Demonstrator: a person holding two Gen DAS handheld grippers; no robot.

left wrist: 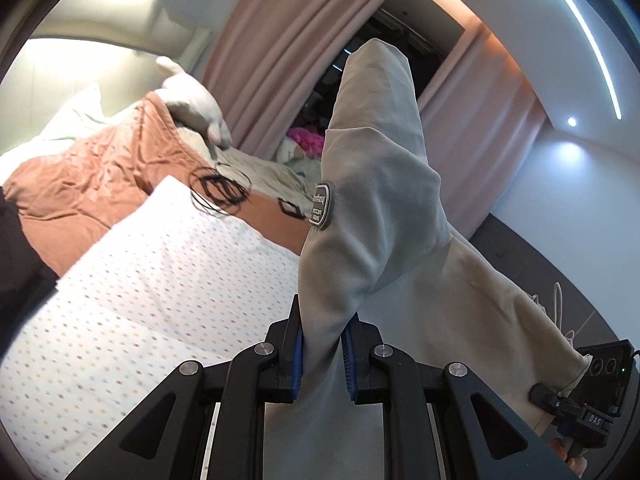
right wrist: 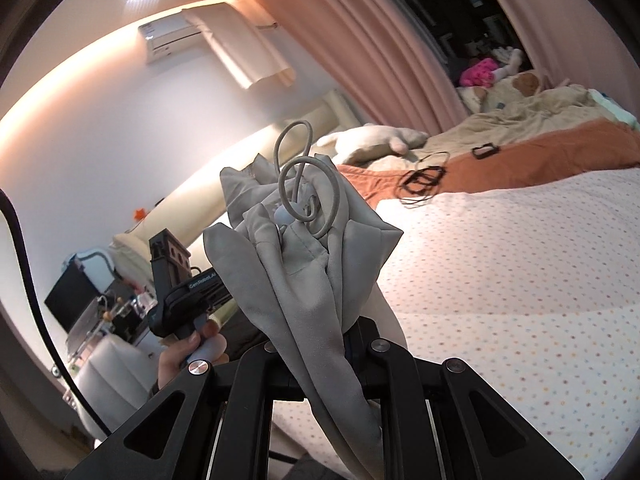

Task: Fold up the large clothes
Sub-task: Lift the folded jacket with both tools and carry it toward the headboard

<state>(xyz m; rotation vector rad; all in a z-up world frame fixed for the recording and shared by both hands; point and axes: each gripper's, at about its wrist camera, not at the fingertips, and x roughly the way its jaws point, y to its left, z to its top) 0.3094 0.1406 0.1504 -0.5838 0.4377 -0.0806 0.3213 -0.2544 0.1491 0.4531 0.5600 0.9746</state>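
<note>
Both tongs are clenched on the grey garment (left wrist: 372,208): left tongs (left wrist: 322,354) pinch a bunched fold between blue pads, right tongs (right wrist: 356,344) grip a wad near the drawstring (right wrist: 304,184), probably a hem or hood. It hangs lifted above the dotted bed (right wrist: 500,264), thin, limp, light and likely slippery, so corners or seams give the surest hold.

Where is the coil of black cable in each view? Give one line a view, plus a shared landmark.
Left wrist: black cable left of centre, on the bed's orange cover.
Right wrist: it lies right of centre, on that cover's edge.
Shared landmark: the pink curtain.
</note>
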